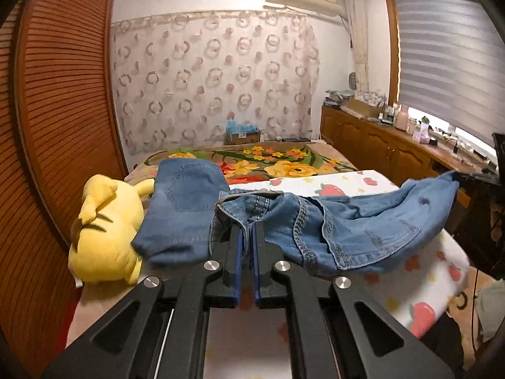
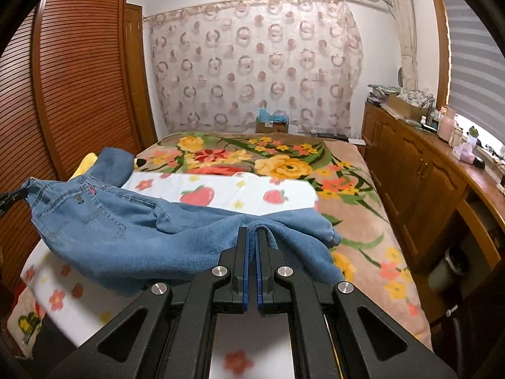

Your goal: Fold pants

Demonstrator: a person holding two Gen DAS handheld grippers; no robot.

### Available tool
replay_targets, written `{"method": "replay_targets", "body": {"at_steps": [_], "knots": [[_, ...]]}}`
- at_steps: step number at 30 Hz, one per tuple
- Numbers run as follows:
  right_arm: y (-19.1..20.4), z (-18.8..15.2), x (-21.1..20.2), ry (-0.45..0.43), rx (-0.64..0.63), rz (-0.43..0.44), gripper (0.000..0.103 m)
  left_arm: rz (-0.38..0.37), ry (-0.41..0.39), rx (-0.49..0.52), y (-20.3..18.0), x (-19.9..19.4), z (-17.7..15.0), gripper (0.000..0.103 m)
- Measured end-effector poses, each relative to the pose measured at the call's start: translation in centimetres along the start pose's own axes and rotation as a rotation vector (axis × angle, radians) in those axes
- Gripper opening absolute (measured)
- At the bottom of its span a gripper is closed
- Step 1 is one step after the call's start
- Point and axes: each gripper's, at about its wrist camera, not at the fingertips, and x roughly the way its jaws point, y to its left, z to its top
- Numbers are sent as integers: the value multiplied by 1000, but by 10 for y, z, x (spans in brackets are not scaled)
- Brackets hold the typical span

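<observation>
The bed [image 2: 363, 189] fills the middle of the room, spread with a tan floral blanket [image 2: 284, 158] whose yellow and red blooms run toward the far wall. On the bed's near half lies a white sheet [image 2: 221, 192] printed with strawberries and small flowers, reaching to the bed's near edge. Left of the bed stands a slatted wooden wardrobe [image 1: 63, 94]; right of the bed runs a low wooden cabinet [image 2: 419, 170] with bottles and boxes on top, below a window blind. Beyond the bed's far end hangs a circle-patterned curtain [image 1: 214, 79].

The blue denim pants [image 1: 347, 221] are held up above the bed's near half, stretched sideways over the strawberry sheet between the two tongs, with part of the fabric draped toward the bed's left edge. In the right wrist view the pants [image 2: 126, 233] show a back pocket and a small red tab.

A yellow plush toy [image 1: 104, 230] lies at the bed's left edge, touching the hanging denim.

The left gripper [image 1: 247, 230] has its jaws nearly closed, pinching a stitched hem or waistband edge of the pants. The right gripper [image 2: 251, 233] is likewise squeezed almost together, with a fold of denim clamped between its blue pads [image 2: 242, 278].
</observation>
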Motion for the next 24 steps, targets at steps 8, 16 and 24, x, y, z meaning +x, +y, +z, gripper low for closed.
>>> {"method": "replay_targets", "body": {"at_steps": [8, 16, 24], "knots": [[-13, -42, -25, 71, 38, 56, 3, -27, 95, -22, 2, -23, -47, 6], [-31, -70, -19, 134, 89, 85, 3, -9, 173, -11, -8, -14, -80, 6], [-8, -63, -26, 157, 86, 54, 7, -11, 184, -4, -12, -15, -81, 23]]}}
